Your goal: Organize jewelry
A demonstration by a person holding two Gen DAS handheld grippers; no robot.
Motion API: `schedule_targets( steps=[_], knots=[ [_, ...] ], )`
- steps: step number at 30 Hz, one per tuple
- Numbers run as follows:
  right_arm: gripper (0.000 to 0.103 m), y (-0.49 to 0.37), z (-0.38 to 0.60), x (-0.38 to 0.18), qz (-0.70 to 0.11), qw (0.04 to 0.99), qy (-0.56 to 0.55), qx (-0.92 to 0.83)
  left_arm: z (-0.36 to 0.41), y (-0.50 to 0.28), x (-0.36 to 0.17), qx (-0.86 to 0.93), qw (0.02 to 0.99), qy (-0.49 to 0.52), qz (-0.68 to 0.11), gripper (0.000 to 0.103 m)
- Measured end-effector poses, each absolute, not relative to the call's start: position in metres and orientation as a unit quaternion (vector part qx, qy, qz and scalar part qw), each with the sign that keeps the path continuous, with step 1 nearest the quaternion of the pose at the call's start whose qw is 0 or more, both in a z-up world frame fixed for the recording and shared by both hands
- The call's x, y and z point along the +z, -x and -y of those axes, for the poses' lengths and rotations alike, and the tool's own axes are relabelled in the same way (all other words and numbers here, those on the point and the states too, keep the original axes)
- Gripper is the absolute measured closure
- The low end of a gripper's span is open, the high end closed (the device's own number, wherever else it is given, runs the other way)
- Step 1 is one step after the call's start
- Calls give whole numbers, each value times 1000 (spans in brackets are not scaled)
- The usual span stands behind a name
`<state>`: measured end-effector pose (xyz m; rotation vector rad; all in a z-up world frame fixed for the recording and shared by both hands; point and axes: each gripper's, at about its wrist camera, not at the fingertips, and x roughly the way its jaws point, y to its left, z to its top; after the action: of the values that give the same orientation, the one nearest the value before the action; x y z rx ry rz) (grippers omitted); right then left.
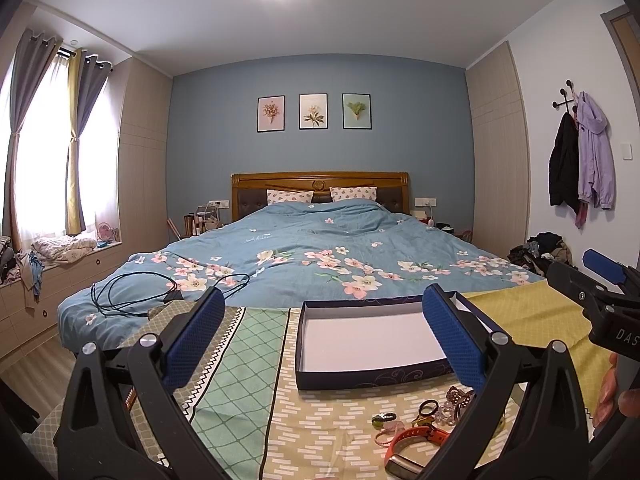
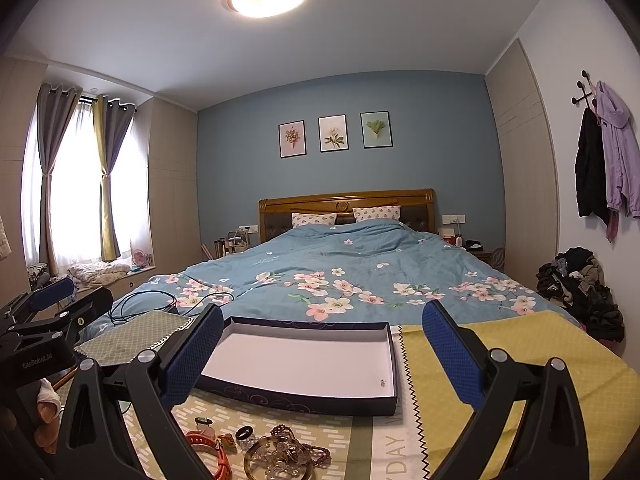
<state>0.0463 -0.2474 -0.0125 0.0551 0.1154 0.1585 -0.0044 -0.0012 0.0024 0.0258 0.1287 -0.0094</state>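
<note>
A shallow dark blue box (image 1: 360, 378) with a white inside lies open and empty on a patterned cloth; it also shows in the right wrist view (image 2: 296, 398). A heap of jewelry lies in front of it: an orange watch band (image 1: 416, 438), rings and bead bracelets (image 1: 450, 406), seen in the right wrist view as a bangle with beads (image 2: 280, 456) and the orange band (image 2: 212, 446). My left gripper (image 1: 324, 340) is open and empty above the cloth, left of the heap. My right gripper (image 2: 324, 354) is open and empty over the box.
The cloth-covered table (image 1: 248, 380) stands at the foot of a bed with a blue floral quilt (image 1: 320, 248). A black cable (image 1: 132, 296) lies on the bed's near left corner. A yellow cloth (image 2: 520, 360) covers the table's right part. Clothes are piled at the right wall (image 2: 580, 284).
</note>
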Motion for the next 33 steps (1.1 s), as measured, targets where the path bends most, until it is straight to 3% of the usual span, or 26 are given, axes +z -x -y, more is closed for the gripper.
schedule_targets(
  steps=[33],
  knots=[
    [7,-45,242,-15,-68,994,-28,81,3,5,3,-5,998,-9,-64,5]
  ],
)
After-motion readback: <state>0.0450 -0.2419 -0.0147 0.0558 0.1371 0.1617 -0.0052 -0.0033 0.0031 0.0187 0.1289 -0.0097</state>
